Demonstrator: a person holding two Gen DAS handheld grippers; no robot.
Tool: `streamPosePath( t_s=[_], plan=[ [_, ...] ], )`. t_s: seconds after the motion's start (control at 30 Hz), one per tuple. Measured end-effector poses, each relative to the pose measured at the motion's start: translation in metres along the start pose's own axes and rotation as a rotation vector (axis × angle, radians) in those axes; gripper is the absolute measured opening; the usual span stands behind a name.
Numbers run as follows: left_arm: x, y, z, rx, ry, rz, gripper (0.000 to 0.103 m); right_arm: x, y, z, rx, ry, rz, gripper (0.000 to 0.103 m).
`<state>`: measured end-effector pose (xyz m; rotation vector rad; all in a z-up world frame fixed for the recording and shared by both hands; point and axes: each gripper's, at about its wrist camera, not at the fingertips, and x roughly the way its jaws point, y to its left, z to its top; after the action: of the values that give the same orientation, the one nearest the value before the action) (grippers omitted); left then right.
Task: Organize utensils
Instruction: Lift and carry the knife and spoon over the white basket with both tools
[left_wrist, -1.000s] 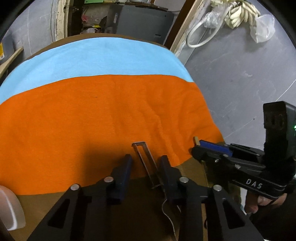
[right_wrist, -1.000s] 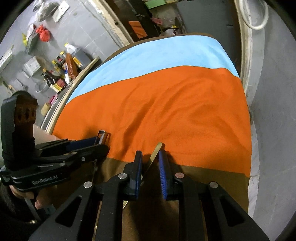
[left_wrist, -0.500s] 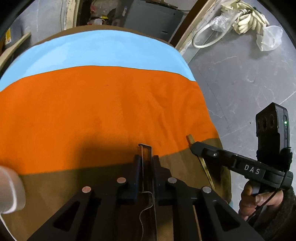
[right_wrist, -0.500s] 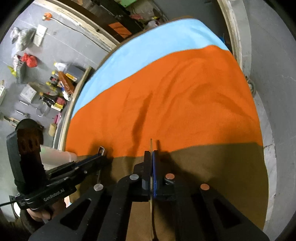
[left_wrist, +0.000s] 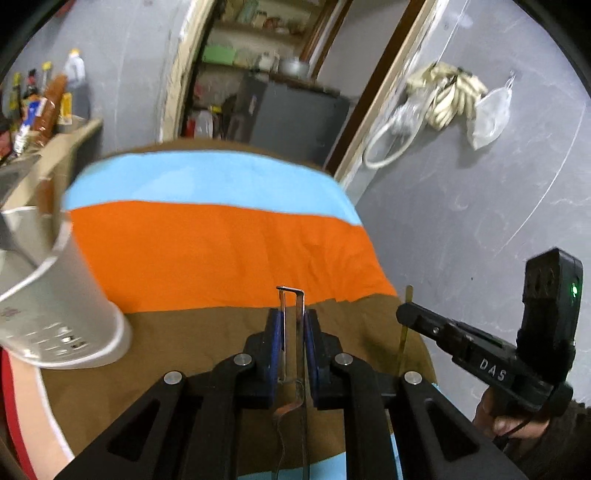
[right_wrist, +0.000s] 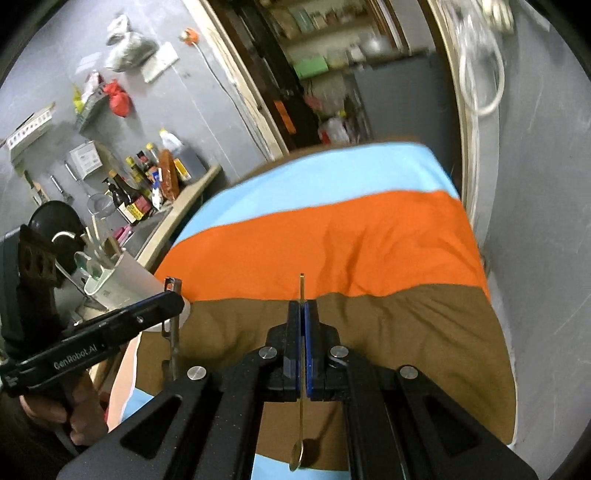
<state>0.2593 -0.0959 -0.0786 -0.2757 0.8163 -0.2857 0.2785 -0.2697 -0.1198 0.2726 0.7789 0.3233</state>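
Observation:
My left gripper (left_wrist: 291, 325) is shut on a steel utensil with a rectangular wire-loop handle (left_wrist: 291, 306), lifted above the table. My right gripper (right_wrist: 303, 317) is shut on a thin gold spoon (right_wrist: 301, 406); its handle points up and its bowl (right_wrist: 296, 455) hangs below the fingers. In the left wrist view the right gripper (left_wrist: 410, 314) is at the right with the gold spoon (left_wrist: 403, 332). In the right wrist view the left gripper (right_wrist: 173, 295) is at the left with the steel utensil (right_wrist: 173, 332). A white utensil cup (left_wrist: 55, 306) stands at the left, holding several utensils (right_wrist: 92, 254).
The table has a cloth in brown (left_wrist: 184, 332), orange (left_wrist: 221, 251) and light blue (left_wrist: 203, 181) bands. A counter with bottles (right_wrist: 147, 184) lies left beyond the cup. A grey wall (left_wrist: 480, 221) is right of the table, and a doorway (left_wrist: 277, 92) behind.
Both grippers closed on their utensils and lifted them off the cloth. Both views tilted up, and the white cup came into view at the left.

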Motion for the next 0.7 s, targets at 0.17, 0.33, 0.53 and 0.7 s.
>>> streamPosePath(
  t_s=[0.17,0.33,0.53,0.7],
  plan=[
    [-0.025,0.014,0.005,-0.006,-0.057,-0.007,0.012,-0.022,0.021,0.008,-0.036,-0.088,-0.031,0.002],
    [-0.053,0.028,0.016,-0.005,-0.123,-0.027,0.012,-0.047,0.040,0.016,-0.073,-0.165,-0.049,0.002],
    [-0.088,0.044,0.033,-0.011,-0.213,-0.054,0.012,-0.070,0.073,0.040,-0.130,-0.253,-0.066,0.002],
    [-0.122,0.069,0.055,-0.042,-0.301,-0.070,0.012,-0.090,0.111,0.070,-0.166,-0.317,-0.024,0.002]
  ],
)
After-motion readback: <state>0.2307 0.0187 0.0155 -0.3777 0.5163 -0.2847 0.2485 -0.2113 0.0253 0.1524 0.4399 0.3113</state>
